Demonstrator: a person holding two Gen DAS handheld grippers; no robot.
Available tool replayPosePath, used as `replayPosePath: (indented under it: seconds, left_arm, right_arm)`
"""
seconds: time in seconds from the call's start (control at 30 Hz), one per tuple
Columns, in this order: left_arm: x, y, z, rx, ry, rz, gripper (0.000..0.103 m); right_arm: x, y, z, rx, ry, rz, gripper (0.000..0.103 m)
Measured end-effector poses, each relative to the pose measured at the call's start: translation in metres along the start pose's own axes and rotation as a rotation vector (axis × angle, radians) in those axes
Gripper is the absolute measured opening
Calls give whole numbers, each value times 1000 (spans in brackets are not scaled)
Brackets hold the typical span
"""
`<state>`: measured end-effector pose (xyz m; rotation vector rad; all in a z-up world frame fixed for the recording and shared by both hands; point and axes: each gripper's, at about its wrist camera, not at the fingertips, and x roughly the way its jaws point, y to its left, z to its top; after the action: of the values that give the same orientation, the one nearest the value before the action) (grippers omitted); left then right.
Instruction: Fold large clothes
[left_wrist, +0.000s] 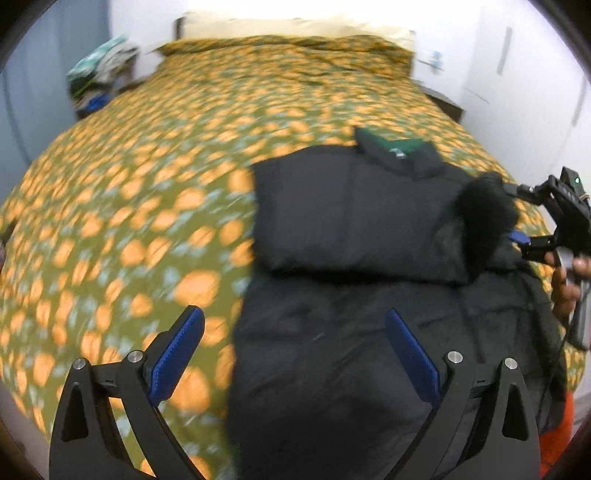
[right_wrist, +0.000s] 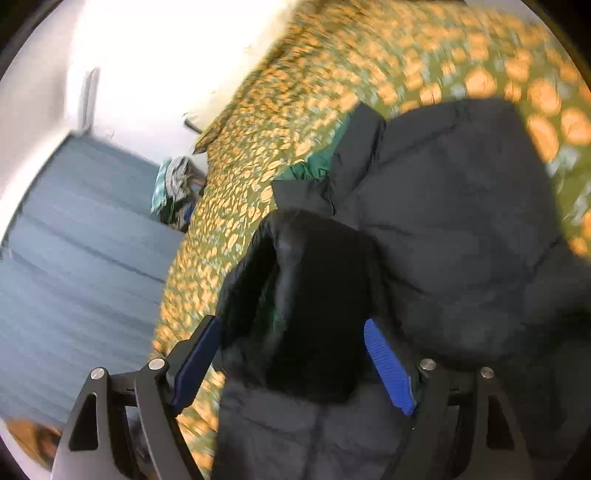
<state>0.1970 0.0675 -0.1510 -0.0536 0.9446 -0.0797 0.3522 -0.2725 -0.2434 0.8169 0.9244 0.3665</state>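
Note:
A black puffer jacket (left_wrist: 351, 221) with a green lining at the collar (left_wrist: 399, 147) lies on the right half of the bed, its upper part folded over the lower. My left gripper (left_wrist: 295, 343) hovers open above the jacket's near left edge, with nothing between its blue pads. At the right edge, a hand holds my right gripper (left_wrist: 524, 240) beside a black furry tuft (left_wrist: 484, 221). In the right wrist view the right gripper (right_wrist: 291, 354) stands wide open over the jacket (right_wrist: 461, 221). A dark fold (right_wrist: 314, 302) lies between its fingers, and I see no pad pressing on it.
The bed cover (left_wrist: 129, 221) is green with orange flowers, and pale pillows (left_wrist: 295, 26) lie at the head. A pile of clothes (left_wrist: 99, 81) sits beside the bed's far left corner. White cupboard doors (left_wrist: 517, 92) stand on the right. Blue-grey panelling (right_wrist: 74, 258) runs along the other side.

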Motion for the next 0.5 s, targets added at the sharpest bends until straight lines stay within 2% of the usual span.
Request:
replayPosePath:
  seconds: [0.1,0.13,0.23,0.3,0.37,0.4,0.47,0.5]
  left_arm:
    - [-3,22,-14,-52,6,11,99]
    - [-3,27,-17,-68,8,11,99]
    - [0,31,-18,-94,11,2,99]
    - [6,28,-16,-87,18,-2,99]
    - [7,23,-13,-69,19,5,99]
    - [7,19,-10,-57,13,12,99]
    - [8,15,-6,-46,5,20,99]
    - [9,13,-3,-43,0,20,99]
  right_arm:
    - [2,-15,-1,101,-6,40,83]
    - [-2,-20,-2,123,-12,64,87]
    - [-4,-25,-4,129,-3,92,88]
    - [3,-23,0,106,34,63,90]
    - [16,-17,5,54,86,-22,90]
    - [21,-13,8,23,96,-75,86]
    - [29,6,15,-107,120,-238,34]
    - [29,14,20,-151,118,-275,19]
